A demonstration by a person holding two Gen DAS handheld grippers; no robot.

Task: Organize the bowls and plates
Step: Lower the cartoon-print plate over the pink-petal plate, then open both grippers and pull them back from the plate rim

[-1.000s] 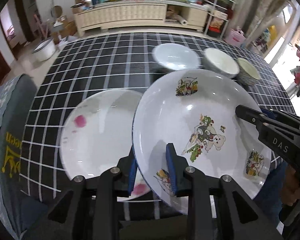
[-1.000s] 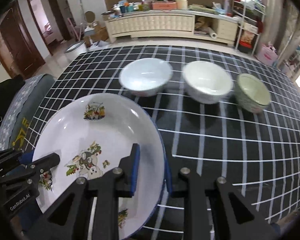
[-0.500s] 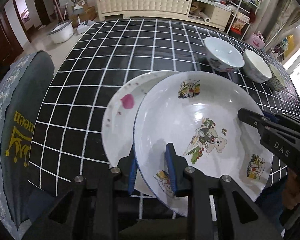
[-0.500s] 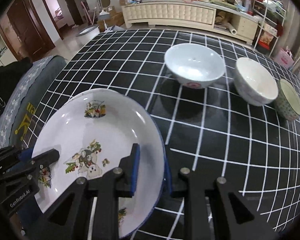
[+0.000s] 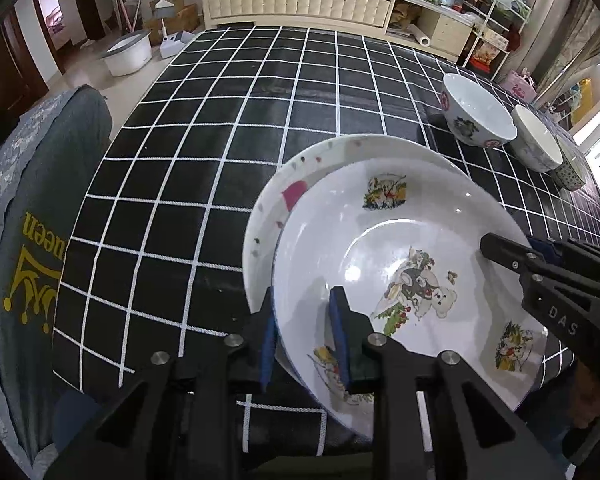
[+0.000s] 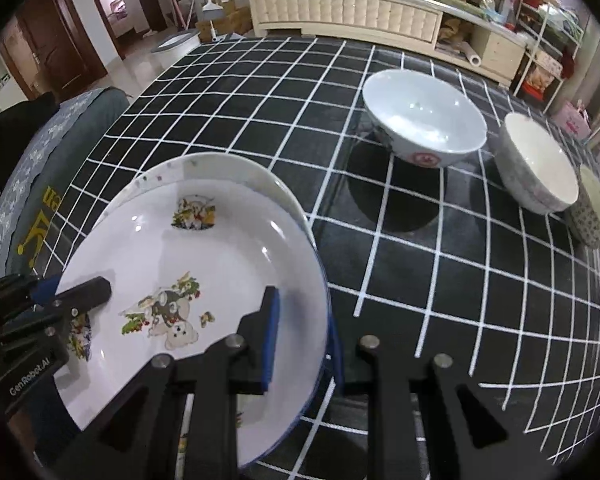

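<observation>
Both grippers, left (image 5: 302, 334) and right (image 6: 302, 338), clamp opposite rims of the bear plate (image 5: 404, 280) | it hovers over the speckled plate (image 5: 268, 216) (bowls beyond) | you should centre it, lower level, then release together.

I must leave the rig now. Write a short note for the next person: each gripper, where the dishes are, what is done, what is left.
Left gripper: shut on the near rim of the cartoon plate.
Right gripper: shut on the same plate's opposite rim.
The cartoon plate hangs over the spotted plate lying on the table, not yet released.
Three bowls stand apart in a row, unstacked.
Left: set the plate down, let go, sort the bowls.
</observation>
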